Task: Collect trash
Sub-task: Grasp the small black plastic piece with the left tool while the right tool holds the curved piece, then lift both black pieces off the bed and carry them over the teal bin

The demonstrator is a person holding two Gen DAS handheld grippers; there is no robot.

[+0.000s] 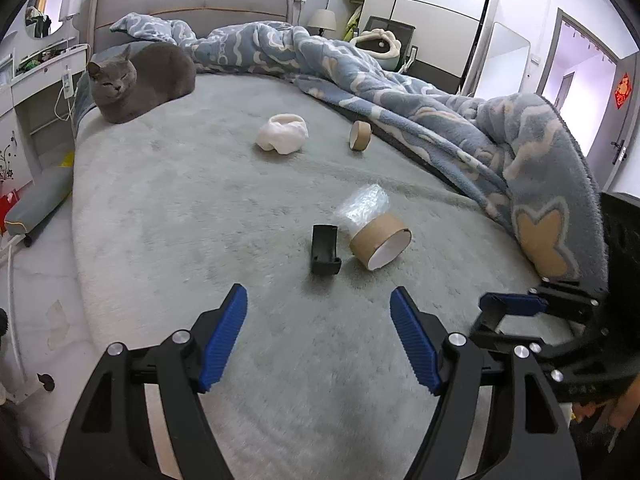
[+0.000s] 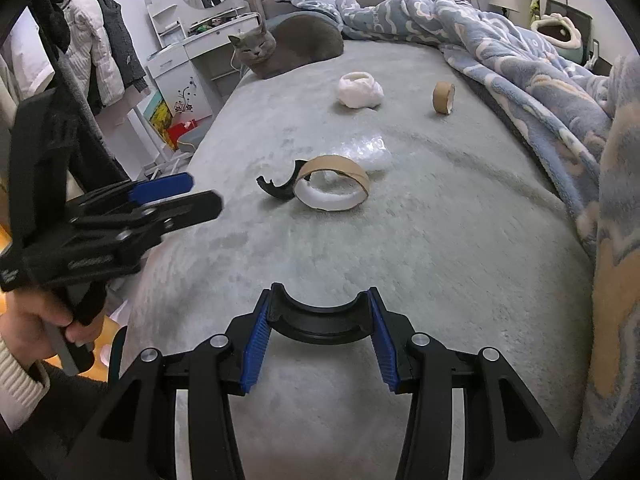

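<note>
Trash lies on the grey bed cover (image 1: 240,208): a wide cardboard tape core (image 1: 380,244) (image 2: 332,188), a black plastic clip (image 1: 325,250) (image 2: 280,188) beside it, clear plastic wrap (image 1: 362,202) (image 2: 368,148), a white crumpled lump (image 1: 283,134) (image 2: 359,90) and a small cardboard core (image 1: 359,135) (image 2: 443,97). My left gripper (image 1: 318,294) (image 2: 180,196) stands open and empty, short of the black clip. My right gripper (image 2: 320,294) (image 1: 512,308) is shut on a black curved plastic piece (image 2: 320,320), its blue pads pressing both ends.
A grey cat (image 1: 136,80) (image 2: 280,50) rests at the far left of the bed. A blue patterned blanket (image 1: 460,120) (image 2: 540,92) is heaped along the right side. A white dresser (image 2: 192,68) and hanging clothes (image 2: 92,52) stand left of the bed.
</note>
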